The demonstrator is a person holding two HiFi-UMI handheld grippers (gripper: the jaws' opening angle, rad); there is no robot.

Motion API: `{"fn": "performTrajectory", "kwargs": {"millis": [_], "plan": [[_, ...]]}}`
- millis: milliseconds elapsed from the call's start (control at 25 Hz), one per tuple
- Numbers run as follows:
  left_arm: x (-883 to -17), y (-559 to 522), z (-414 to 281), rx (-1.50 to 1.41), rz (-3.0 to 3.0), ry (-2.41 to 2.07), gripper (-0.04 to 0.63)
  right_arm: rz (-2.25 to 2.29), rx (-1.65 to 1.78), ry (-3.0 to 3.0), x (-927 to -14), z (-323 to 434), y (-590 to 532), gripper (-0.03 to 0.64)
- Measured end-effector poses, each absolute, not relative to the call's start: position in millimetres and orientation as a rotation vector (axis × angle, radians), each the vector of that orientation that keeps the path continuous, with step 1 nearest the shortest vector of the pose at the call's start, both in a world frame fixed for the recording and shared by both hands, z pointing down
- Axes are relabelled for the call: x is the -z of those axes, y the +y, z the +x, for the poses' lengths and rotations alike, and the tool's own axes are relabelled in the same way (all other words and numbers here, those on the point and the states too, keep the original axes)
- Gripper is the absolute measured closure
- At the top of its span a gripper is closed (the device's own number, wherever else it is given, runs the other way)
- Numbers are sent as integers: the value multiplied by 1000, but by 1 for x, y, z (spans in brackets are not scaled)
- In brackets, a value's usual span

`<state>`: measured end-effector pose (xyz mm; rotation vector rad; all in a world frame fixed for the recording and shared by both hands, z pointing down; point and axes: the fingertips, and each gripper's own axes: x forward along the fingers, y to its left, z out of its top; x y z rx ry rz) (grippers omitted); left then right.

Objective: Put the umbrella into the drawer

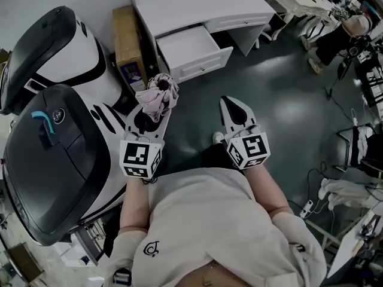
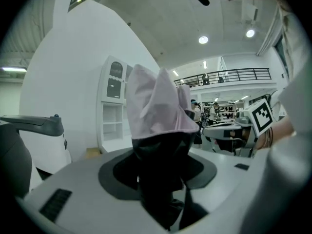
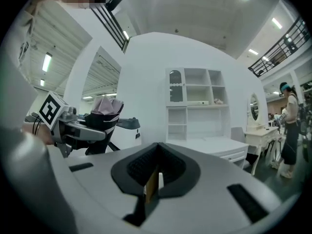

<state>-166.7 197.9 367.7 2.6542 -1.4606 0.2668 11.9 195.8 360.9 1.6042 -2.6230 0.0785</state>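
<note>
The folded umbrella (image 1: 158, 93) is pink fabric over a black body, and it stands up between the jaws of my left gripper (image 1: 149, 117), which is shut on it. In the left gripper view the umbrella (image 2: 158, 106) fills the middle, its dark lower part clamped in the left gripper (image 2: 158, 165). My right gripper (image 1: 232, 107) is beside it to the right, its jaws together and empty; in its own view the right gripper (image 3: 155, 168) holds nothing. The open white drawer (image 1: 192, 48) juts from the white desk (image 1: 197, 5) just ahead of both grippers.
Two large white and black machines (image 1: 51, 136) stand close at the left. A cardboard box (image 1: 128, 37) stands left of the desk. Other desks and a seated person (image 1: 335, 37) are at the far right. Cables and a power strip (image 1: 306, 208) lie on the dark floor.
</note>
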Motion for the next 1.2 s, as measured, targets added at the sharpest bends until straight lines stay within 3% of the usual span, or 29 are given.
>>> {"fn": "performTrajectory", "kwargs": {"millis": [640, 1200], "plan": [[-386, 54, -74, -312, 2352, -1798, 373, 1146, -76, -2812, -370, 92, 9, 612], [-430, -62, -50, -370, 2336, -1691, 373, 1160, -109, -2781, -391, 110, -100, 611]]}}
